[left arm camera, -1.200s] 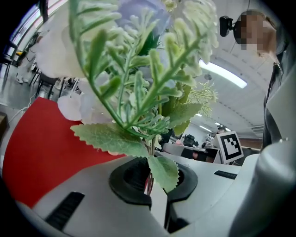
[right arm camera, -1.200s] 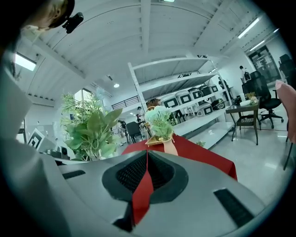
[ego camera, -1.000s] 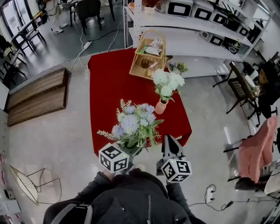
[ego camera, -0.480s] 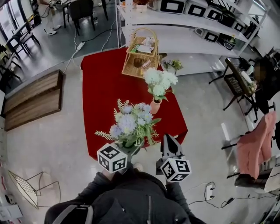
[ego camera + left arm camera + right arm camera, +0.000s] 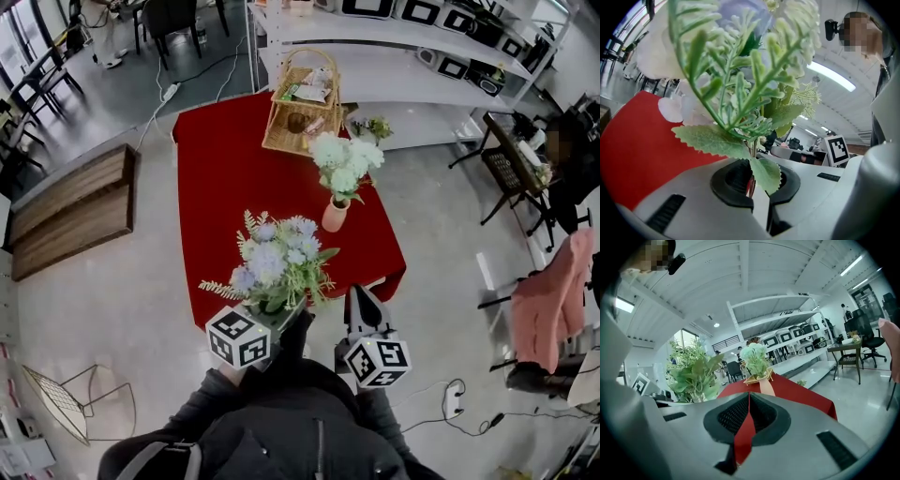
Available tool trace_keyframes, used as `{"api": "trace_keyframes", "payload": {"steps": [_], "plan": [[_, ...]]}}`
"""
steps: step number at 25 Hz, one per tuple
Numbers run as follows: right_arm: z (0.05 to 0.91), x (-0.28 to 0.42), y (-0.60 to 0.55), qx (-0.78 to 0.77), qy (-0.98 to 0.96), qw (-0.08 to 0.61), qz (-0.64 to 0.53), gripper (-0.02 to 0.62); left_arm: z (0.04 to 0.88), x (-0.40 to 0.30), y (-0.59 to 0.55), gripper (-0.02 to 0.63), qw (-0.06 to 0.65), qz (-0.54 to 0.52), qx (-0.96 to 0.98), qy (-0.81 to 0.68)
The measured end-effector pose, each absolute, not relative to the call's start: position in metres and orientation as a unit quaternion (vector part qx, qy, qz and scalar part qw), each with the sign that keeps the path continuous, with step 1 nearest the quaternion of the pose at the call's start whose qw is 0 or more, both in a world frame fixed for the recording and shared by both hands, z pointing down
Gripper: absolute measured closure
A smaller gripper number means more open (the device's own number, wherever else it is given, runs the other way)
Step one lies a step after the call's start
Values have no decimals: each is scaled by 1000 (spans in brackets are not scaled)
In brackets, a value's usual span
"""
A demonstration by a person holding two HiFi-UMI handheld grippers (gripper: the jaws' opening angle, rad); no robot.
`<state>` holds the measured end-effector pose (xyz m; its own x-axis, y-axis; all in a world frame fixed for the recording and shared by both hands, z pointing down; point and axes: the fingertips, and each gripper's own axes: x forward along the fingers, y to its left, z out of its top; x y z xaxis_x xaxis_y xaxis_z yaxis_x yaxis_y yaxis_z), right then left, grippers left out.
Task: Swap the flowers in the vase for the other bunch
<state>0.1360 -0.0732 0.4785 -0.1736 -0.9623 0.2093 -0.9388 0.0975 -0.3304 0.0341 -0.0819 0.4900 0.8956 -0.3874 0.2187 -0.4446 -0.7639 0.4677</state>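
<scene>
Take the table (image 5: 225,178) as a clock face, with the person (image 5: 272,431) at six. The basket (image 5: 302,108) stands on it near one, the vase (image 5: 334,216) with its flowers (image 5: 344,164) near three. The other bunch (image 5: 274,262) hangs over the six o'clock edge, stems clamped in the left gripper (image 5: 751,180); the right gripper (image 5: 356,298) hovers just beside, at five. Beyond twelve stand shelves (image 5: 412,89).

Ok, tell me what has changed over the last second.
Nothing was moved, gripped or let go; only the head view's framing shifted slightly. The left gripper stays shut on the stems of the blue bunch, the right gripper stays shut and empty, and the white flowers remain in the vase on the red table.
</scene>
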Motion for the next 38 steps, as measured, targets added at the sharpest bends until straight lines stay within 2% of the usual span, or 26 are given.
{"api": "trace_keyframes", "payload": {"steps": [21,36,37,38], "plan": [[469,144,-144,-620,762,37,-184,584,478,26,-147,581,240,43,934,-261],[453,156,-225,-612,774,14,-160,583,455,26,-219,581,226,14,928,-295],[455,156,-230,-611,775,5,-159,576,455,25,-222,581,227,14,927,-297],[457,155,-234,-609,777,-6,-159,469,457,23,-225,581,229,14,926,-300]]}}
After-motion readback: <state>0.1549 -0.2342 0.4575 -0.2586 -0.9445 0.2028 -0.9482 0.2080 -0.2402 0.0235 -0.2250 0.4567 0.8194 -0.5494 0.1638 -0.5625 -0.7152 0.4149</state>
